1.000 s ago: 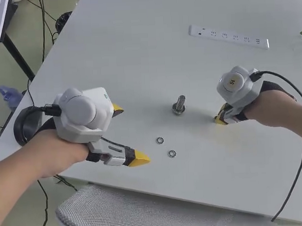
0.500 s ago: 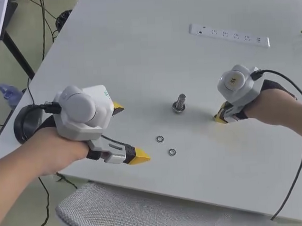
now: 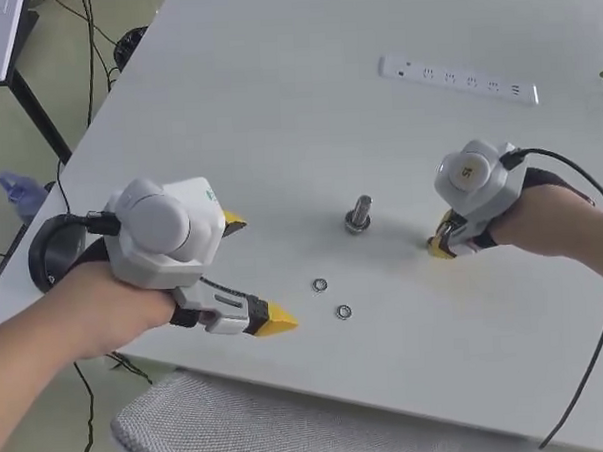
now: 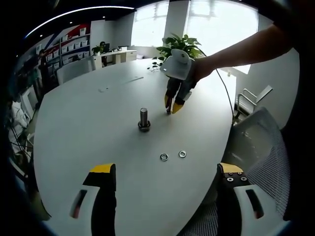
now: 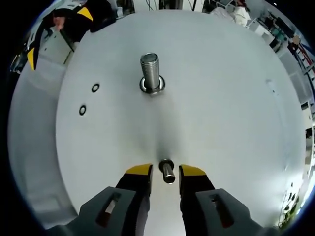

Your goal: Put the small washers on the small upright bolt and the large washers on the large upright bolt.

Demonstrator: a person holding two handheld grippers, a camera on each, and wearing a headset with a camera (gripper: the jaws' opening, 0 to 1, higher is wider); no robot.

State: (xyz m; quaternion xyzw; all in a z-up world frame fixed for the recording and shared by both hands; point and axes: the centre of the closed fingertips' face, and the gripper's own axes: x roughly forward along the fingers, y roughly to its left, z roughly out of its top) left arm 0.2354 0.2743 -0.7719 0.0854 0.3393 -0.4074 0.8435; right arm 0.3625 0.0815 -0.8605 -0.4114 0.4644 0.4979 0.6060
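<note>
Head view: the left gripper, jaws spread wide, points at 2 washers lying flat just ahead of its tips. The large bolt stands upright beyond them. The mark on the right gripper is too small to read.

Left gripper view: the washers lie ahead between the jaws, so this hand is probably the nearer.

Right gripper view: the narrowly parted jaws flank the upright small bolt, with slivers of table showing either side.

We record a white table bearing a power strip toward its far side, a large upright bolt near mid-table, a small upright bolt apart from it, and a small washer lying flat near a second small washer toward the near edge.
</note>
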